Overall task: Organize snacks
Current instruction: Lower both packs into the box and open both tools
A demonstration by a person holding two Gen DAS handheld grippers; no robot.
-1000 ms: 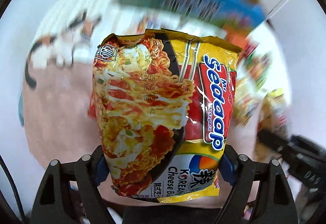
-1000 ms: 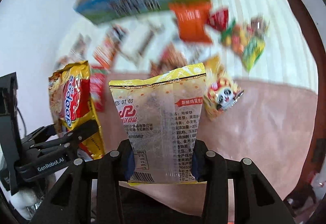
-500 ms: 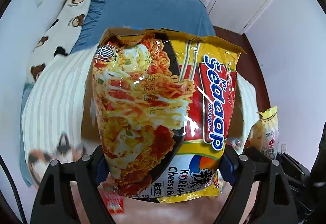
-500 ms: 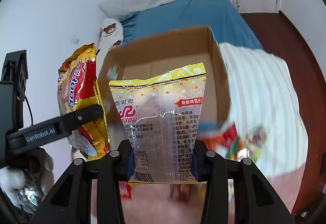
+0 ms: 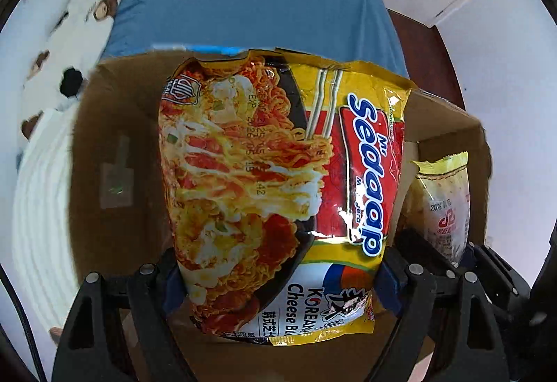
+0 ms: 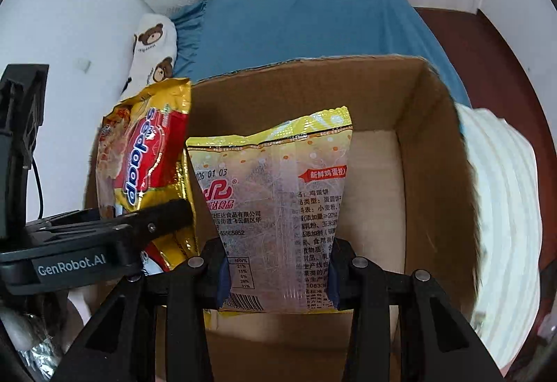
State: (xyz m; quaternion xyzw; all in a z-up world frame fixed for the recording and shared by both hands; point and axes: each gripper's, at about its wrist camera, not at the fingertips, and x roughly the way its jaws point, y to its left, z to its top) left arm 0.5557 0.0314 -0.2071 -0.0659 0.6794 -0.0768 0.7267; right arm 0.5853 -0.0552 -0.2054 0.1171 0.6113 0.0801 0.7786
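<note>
Noodle packet [image 5: 278, 194] clamped in left gripper [image 5: 278, 281], egg-cake bag [image 6: 278, 208] pinched in right gripper [image 6: 278, 277]. Both held side by side over open cardboard box [image 6: 435, 173] on bed.

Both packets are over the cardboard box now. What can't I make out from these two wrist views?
- Box floor: hidden behind the Sedaap noodle packet in the left wrist view and the yellow egg-biscuit packet in the right.
- Box near wall: cut off at the bottom edge.
- Remaining loose snacks: out of frame.
- Biscuit packet's fine print: too small.

Bright daylight; fisheye edge warp; motion blur on surroundings.
</note>
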